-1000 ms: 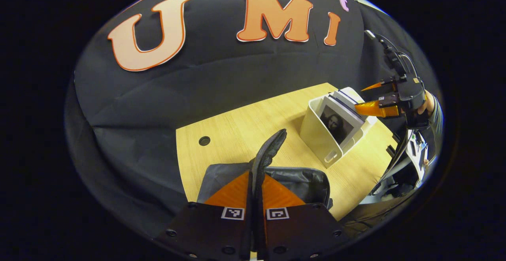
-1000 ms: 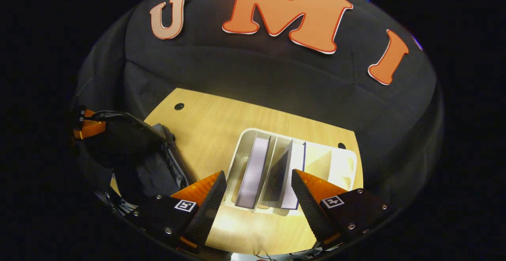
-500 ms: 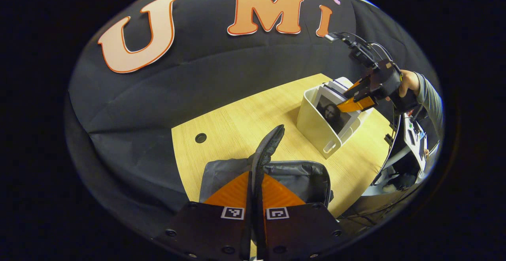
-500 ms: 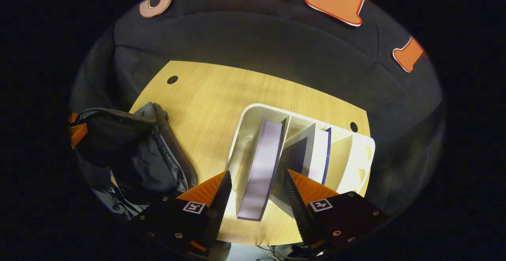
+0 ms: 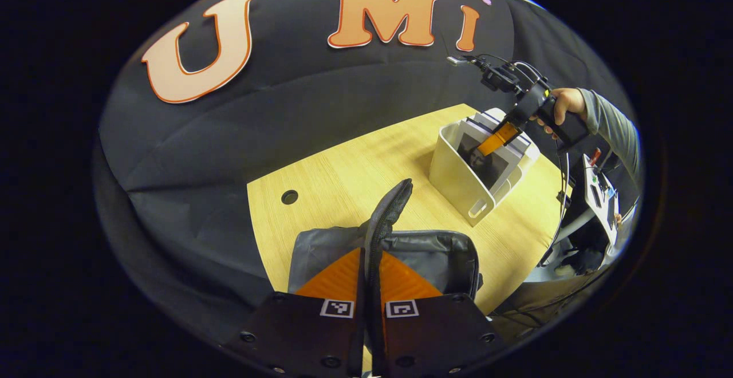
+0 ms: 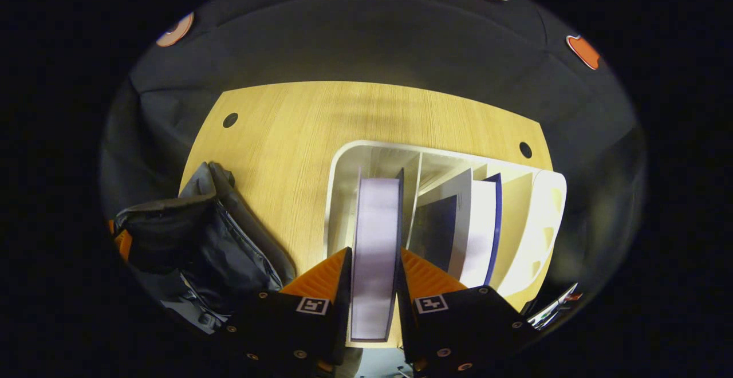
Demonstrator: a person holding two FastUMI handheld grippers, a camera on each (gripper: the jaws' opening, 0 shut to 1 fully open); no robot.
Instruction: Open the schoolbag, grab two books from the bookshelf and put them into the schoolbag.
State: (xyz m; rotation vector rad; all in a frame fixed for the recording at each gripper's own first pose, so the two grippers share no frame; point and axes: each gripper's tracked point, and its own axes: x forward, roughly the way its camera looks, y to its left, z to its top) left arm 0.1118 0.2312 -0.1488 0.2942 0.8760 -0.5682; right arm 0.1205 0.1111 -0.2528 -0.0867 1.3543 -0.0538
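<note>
Your right gripper (image 6: 371, 263) has both fingers pressed against the two faces of a thick book with pale lilac page edges and a dark cover (image 6: 375, 240), which stands upright in the leftmost slot of the white plastic bookshelf (image 6: 532, 217). A second, thinner book with a dark blue cover and white pages (image 6: 464, 223) leans in the next slot to the right. In the left gripper view that same gripper (image 5: 497, 137) dips into the top of the bookshelf (image 5: 452, 169) at the far right of the light wooden table (image 5: 343, 177), with your hand (image 5: 564, 106) on its handle.

Your left gripper (image 5: 371, 275) is clenched on the black mesh handle strap (image 5: 389, 212) of the dark grey fabric schoolbag (image 5: 435, 255). The schoolbag (image 6: 189, 240) sits at the near left of the table (image 6: 286, 132), its top gaping open, well apart from the bookshelf.
</note>
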